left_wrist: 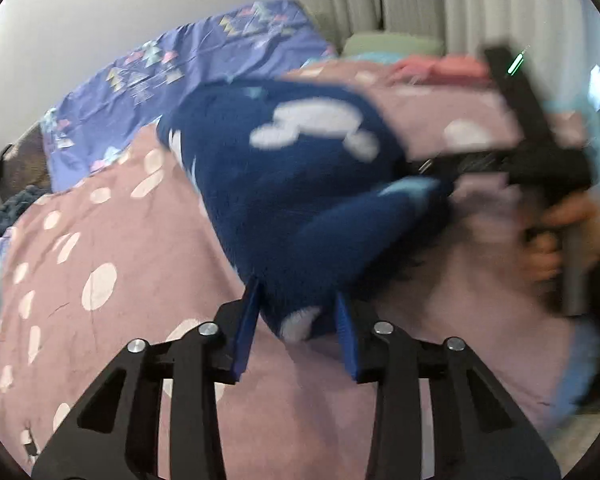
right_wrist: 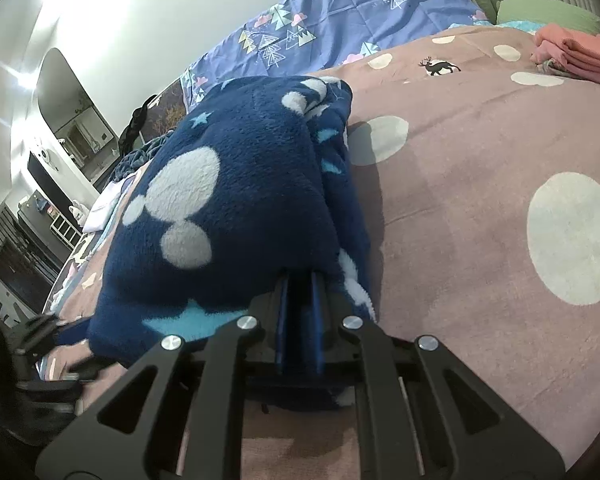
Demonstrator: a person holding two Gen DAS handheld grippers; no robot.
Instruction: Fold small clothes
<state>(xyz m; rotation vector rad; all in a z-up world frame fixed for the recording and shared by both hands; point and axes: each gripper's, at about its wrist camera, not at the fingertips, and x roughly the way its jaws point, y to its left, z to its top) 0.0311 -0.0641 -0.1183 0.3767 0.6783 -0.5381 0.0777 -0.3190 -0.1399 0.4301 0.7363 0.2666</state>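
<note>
A navy fleece garment (left_wrist: 300, 184) with white mouse-head shapes and light blue stars lies bunched on the bed. My left gripper (left_wrist: 298, 300) has its blue fingers on either side of the garment's near corner, and the fabric fills the gap between them. In the right wrist view the garment (right_wrist: 240, 200) drapes over my right gripper (right_wrist: 300, 276), whose fingers stand nearly together with their tips hidden under the fleece edge. The left wrist view shows the right gripper (left_wrist: 448, 184), blurred, gripping the garment's far end, with a person's hand (left_wrist: 552, 240) on its handle.
A pink bedspread (right_wrist: 480, 160) with white dots and a small deer print covers the bed. A purple-blue patterned sheet (right_wrist: 340, 12) lies along the wall. Folded coral clothes (right_wrist: 580, 56) and a green pillow (right_wrist: 548, 12) sit at the far end. Dark furniture (right_wrist: 28, 264) stands beyond the bed's left side.
</note>
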